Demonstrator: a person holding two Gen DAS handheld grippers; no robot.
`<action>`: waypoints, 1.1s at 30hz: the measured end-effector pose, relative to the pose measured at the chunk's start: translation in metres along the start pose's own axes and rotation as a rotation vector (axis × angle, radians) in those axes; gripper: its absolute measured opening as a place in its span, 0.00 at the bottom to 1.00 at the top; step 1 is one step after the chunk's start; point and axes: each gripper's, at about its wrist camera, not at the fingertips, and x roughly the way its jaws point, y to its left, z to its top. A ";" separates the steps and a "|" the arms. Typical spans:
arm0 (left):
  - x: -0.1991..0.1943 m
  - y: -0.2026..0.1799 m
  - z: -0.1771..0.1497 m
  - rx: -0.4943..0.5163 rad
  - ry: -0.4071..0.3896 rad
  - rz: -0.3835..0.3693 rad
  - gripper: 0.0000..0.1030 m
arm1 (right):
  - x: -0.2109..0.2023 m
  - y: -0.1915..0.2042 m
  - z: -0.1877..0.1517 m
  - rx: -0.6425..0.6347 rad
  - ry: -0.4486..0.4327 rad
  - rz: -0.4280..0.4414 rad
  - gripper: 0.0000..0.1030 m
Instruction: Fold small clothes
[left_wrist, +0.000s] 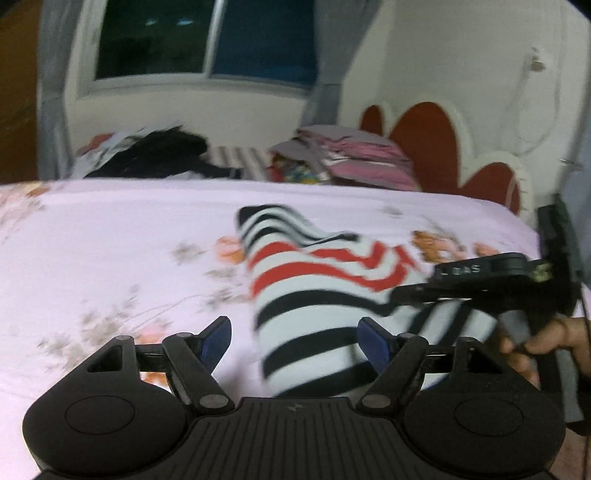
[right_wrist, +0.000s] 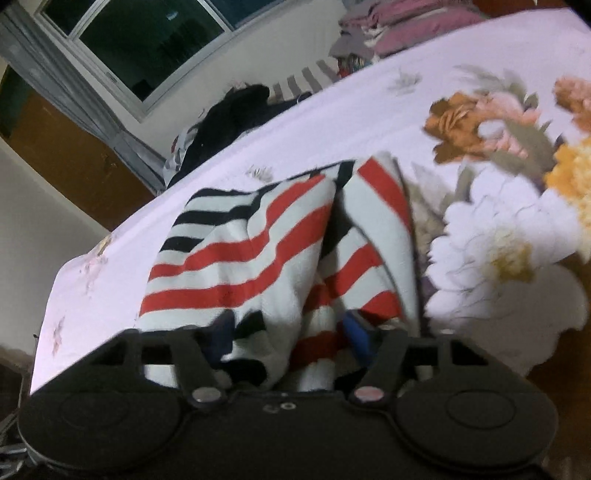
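Note:
A small white garment with red and black stripes (left_wrist: 317, 288) lies bunched on the pink floral bedsheet (left_wrist: 110, 236). My left gripper (left_wrist: 295, 336) is open, its blue pads either side of the garment's near end, holding nothing. My right gripper (right_wrist: 291, 343) has the striped garment (right_wrist: 258, 251) bunched between its blue pads, which stand apart; whether they pinch the cloth is unclear. The right gripper also shows in the left wrist view (left_wrist: 480, 280), at the garment's right edge, held by a hand.
A pile of dark clothes (left_wrist: 159, 155) and a stack of folded pink and grey clothes (left_wrist: 351, 155) lie at the far side of the bed. A red and white headboard (left_wrist: 443, 147) stands at the right. A window (left_wrist: 207, 37) is behind.

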 end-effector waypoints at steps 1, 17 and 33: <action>0.004 0.005 -0.001 -0.010 0.005 0.012 0.72 | 0.003 0.004 0.000 -0.015 -0.001 -0.010 0.41; 0.057 -0.021 -0.001 -0.039 0.053 -0.065 0.72 | -0.026 -0.007 0.002 -0.186 -0.197 -0.157 0.20; 0.076 -0.025 -0.015 0.015 0.111 -0.038 0.79 | -0.072 -0.033 -0.029 -0.035 -0.147 -0.055 0.39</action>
